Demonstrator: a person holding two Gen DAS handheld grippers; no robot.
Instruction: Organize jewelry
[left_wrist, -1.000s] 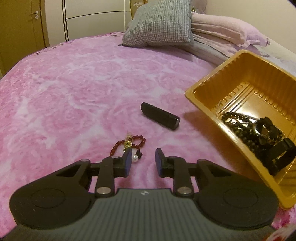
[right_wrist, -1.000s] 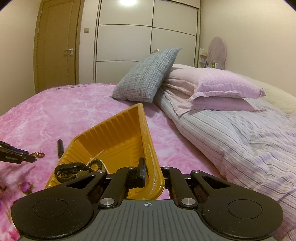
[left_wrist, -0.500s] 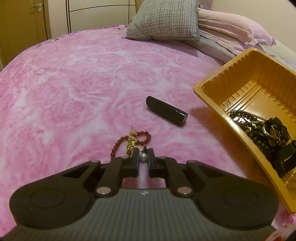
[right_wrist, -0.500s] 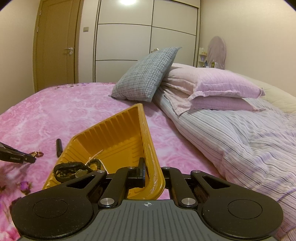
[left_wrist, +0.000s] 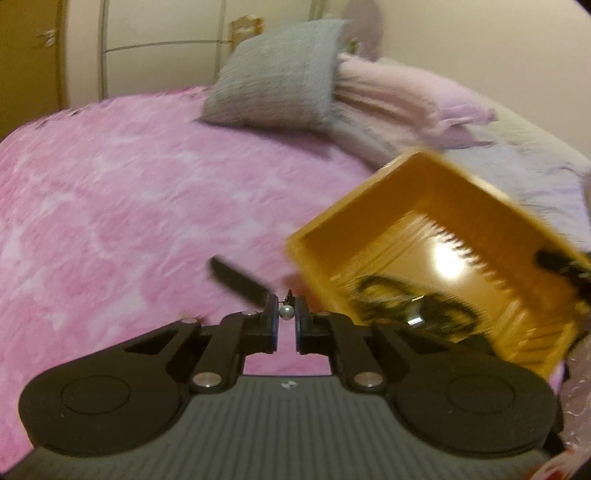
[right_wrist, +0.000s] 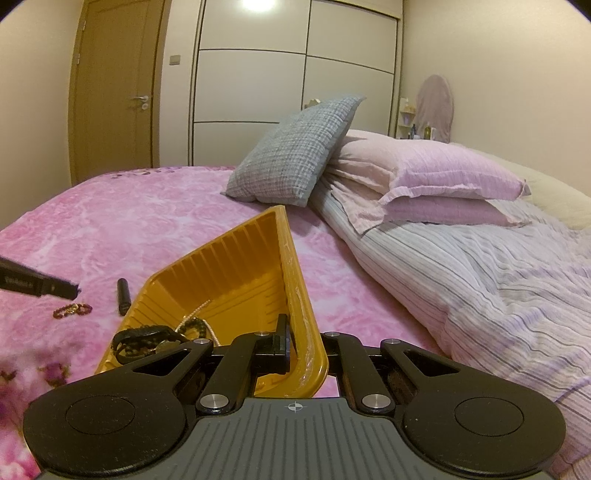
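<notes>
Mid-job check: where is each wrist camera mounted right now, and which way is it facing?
Left wrist: on the left gripper, angled down over the pink blanket toward the yellow tray; its fingers pinch a pearl piece.
Right wrist: on the right gripper, facing pink pillows and wardrobe; its fingers clamp the tray's rim.
Shared: tray, black tube, grey pillow.

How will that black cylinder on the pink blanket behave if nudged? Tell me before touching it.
The black cylinder looks rigid and round-sided, so it would probably roll rather than slide. The soft pink blanket likely stops it quickly. Its round body may slip from a narrow pinch.
</notes>
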